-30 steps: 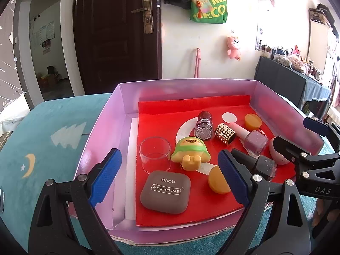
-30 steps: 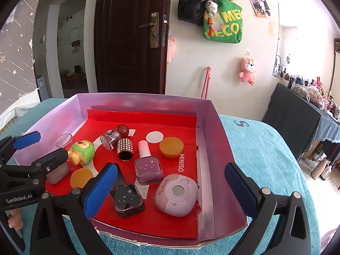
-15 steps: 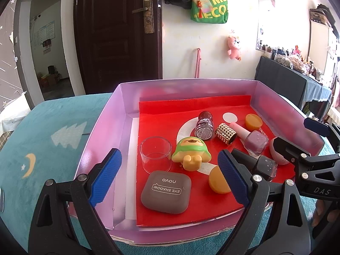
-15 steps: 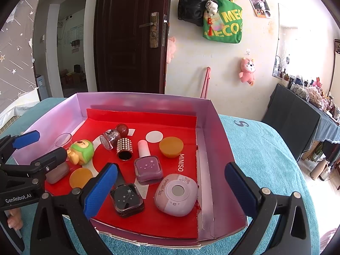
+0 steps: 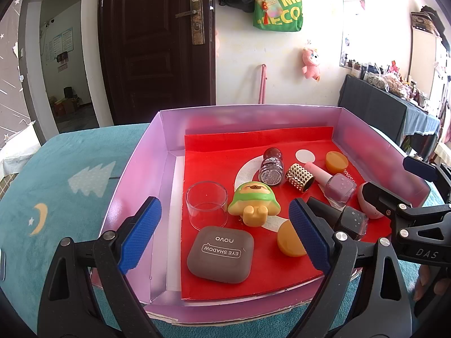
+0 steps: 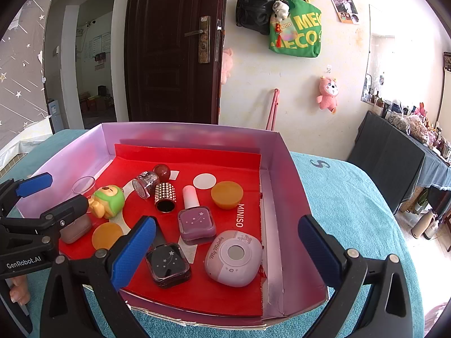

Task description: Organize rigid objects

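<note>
A pink-walled box (image 5: 135, 169) with a red liner holds several small items. The left wrist view shows a grey eye-shadow case (image 5: 221, 250), a clear glass cup (image 5: 206, 204), a green-and-yellow toy (image 5: 252, 201), an orange disc (image 5: 290, 239) and a dark nail-polish bottle (image 5: 352, 221). The right wrist view shows a pink My Melody case (image 6: 234, 257), a purple polish bottle (image 6: 196, 221) and the dark bottle (image 6: 167, 264). My left gripper (image 5: 222, 238) is open and empty over the box's near edge. My right gripper (image 6: 222, 249) is open and empty over the near right corner.
The box (image 6: 282, 169) sits on a teal cloth (image 5: 56, 186). A studded gold cap (image 6: 165, 197), a glitter bottle (image 6: 146, 183) and a second orange disc (image 6: 227, 194) lie further back. A dark door, wall bags and a dark side table (image 6: 394, 152) stand behind.
</note>
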Motion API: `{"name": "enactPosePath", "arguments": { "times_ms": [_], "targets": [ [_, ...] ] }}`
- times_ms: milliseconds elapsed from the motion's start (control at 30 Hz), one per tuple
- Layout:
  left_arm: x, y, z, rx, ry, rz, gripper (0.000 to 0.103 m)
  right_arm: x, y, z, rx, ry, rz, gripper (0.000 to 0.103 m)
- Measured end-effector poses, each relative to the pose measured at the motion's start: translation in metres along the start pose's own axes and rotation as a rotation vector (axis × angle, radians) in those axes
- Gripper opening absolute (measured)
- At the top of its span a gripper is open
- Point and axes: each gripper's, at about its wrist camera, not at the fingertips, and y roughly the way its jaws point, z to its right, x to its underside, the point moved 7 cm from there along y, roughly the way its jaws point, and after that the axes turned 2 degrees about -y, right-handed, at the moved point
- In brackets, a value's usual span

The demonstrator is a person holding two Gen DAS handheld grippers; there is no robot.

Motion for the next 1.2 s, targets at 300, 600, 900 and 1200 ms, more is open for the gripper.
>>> {"name": "enactPosePath", "arguments": {
  "times_ms": [300,600,900,1200],
  "targets": [
    [0.0,0.0,0.0,0.0,0.0,0.0,0.093,0.0,0.0,0.0,0.0,0.0,0.0,0.103],
    [0.0,0.0,0.0,0.0,0.001,0.0,0.093,0.0,0.0,0.0,0.0,0.0,0.0,0.103],
    [0.0,-0.024,-0.001,0.006,-0.003,0.01,0.093,0.001,-0.004,0.001,-0.007,0.005,-0.001,0.103],
    [0.04,-0.076,0.008,0.017,-0.011,-0.063,0.093,0.021,-0.06,-0.005,-0.047,0.04,-0.052,0.103]
  ]
}}
